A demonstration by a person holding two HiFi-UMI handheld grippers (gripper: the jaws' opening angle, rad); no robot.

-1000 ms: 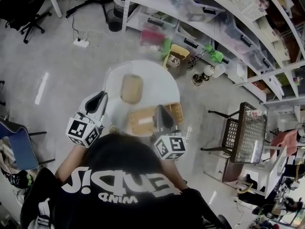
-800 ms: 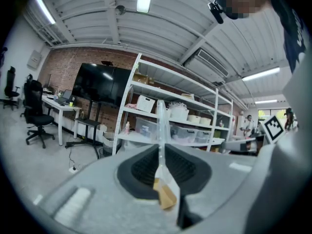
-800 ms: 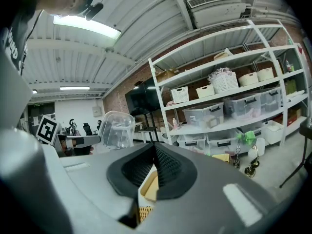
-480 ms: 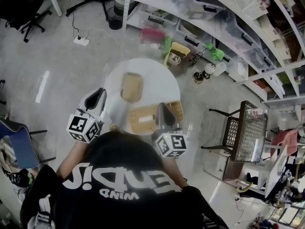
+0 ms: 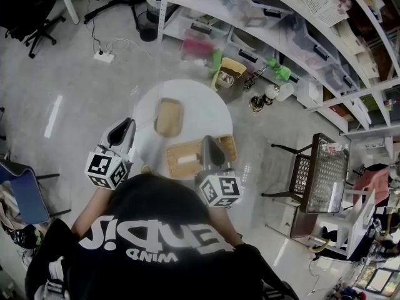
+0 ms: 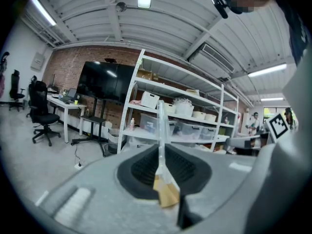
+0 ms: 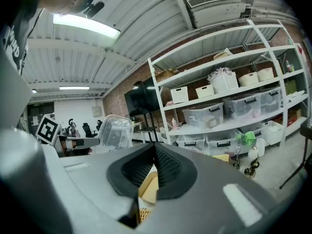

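Observation:
My left gripper [image 5: 128, 125] hovers over the left edge of a round white table [image 5: 206, 102]. In the left gripper view its jaws [image 6: 160, 147] are shut on a thin clear plastic edge [image 6: 160, 123] that sticks up between them. From the right gripper view this is a clear plastic container [image 7: 114, 129] at the left gripper's tip. My right gripper [image 5: 206, 141] is above a wicker basket [image 5: 182, 160] holding a white item. Its jaws [image 7: 155, 150] are shut, with nothing seen between them. A tan tray [image 5: 167, 117] lies at the table's middle.
White shelving with bins [image 5: 294, 24] runs along the far side and right. A black mesh chair [image 5: 315, 174] stands to the right, a blue chair [image 5: 25, 192] to the left, and an office chair [image 5: 31, 14] at the far left. A power strip [image 5: 103, 56] lies on the floor.
Both grippers have drifted slightly left in the head view. Their jaws stay as they were.

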